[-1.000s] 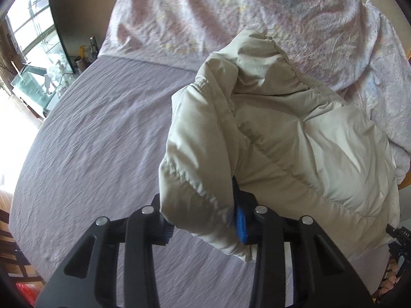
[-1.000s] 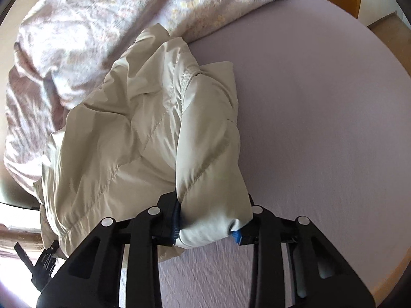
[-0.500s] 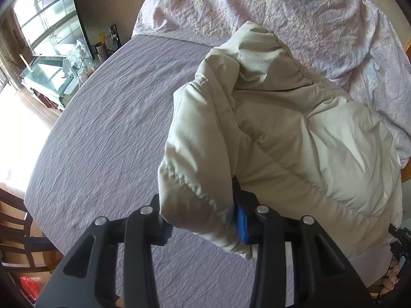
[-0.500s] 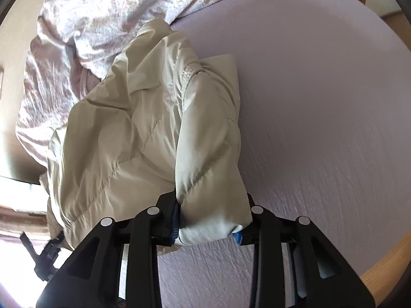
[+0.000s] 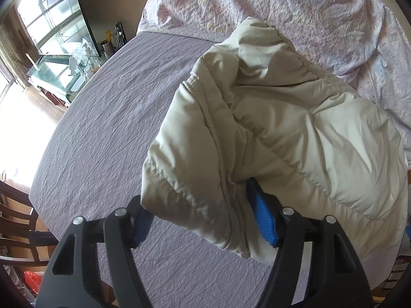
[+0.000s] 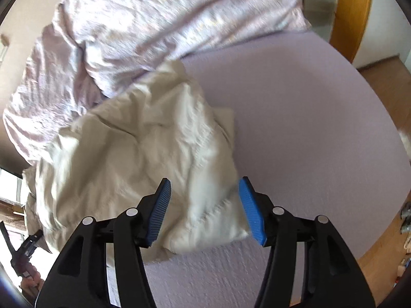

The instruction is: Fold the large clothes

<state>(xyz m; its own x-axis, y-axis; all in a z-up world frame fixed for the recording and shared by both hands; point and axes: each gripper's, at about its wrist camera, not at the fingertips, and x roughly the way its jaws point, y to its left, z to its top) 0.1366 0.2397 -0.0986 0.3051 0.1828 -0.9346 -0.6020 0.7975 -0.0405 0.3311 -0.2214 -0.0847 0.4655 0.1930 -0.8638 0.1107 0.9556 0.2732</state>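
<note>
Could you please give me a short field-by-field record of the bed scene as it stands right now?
garment: beige puffer jacket, bunched on the bed
surface: lilac bed sheet
behind the garment: crumpled floral duvet
left claw: jaws opening, jacket fold between them
right claw: jaws opening, pads clear of the jacket below

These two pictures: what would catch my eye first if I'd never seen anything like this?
A puffy beige jacket lies bunched on a lilac bed sheet, just below a rumpled floral duvet. Blue-padded black grippers frame each view: the left gripper is opening around the jacket's edge, the right gripper opening above it.
</note>
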